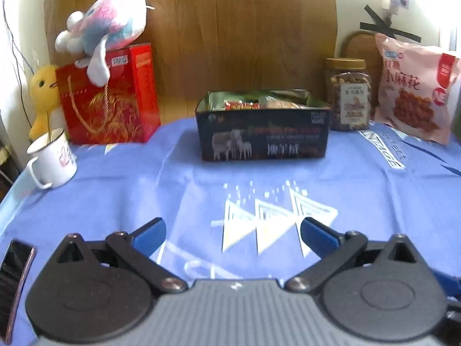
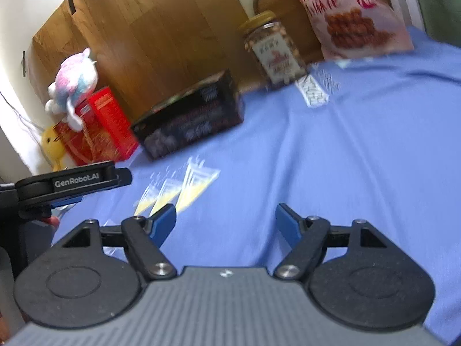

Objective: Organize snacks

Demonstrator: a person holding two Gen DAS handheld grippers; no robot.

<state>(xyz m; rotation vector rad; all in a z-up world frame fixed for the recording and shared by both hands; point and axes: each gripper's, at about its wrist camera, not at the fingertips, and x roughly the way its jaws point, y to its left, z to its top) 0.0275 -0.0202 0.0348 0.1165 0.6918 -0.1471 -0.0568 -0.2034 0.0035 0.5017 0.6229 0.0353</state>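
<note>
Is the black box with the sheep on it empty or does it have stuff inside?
It has stuff inside. The black box has no lid on, and snack packets show above its rim.

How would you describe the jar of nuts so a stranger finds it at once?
Look along the back edge of the blue tablecloth, right of the open black box. The jar of nuts stands between that box and a pink snack bag. Only it is clear with a gold lid.

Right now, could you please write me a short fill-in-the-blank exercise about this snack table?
1. The pastel plush toy sits on top of the ____ gift box.
2. The nut jar stands between the dark open box and the ____ snack bag.
3. Both the left hand-held gripper and the right hand-held gripper are ____.

Missing words: red; pink; open
</note>
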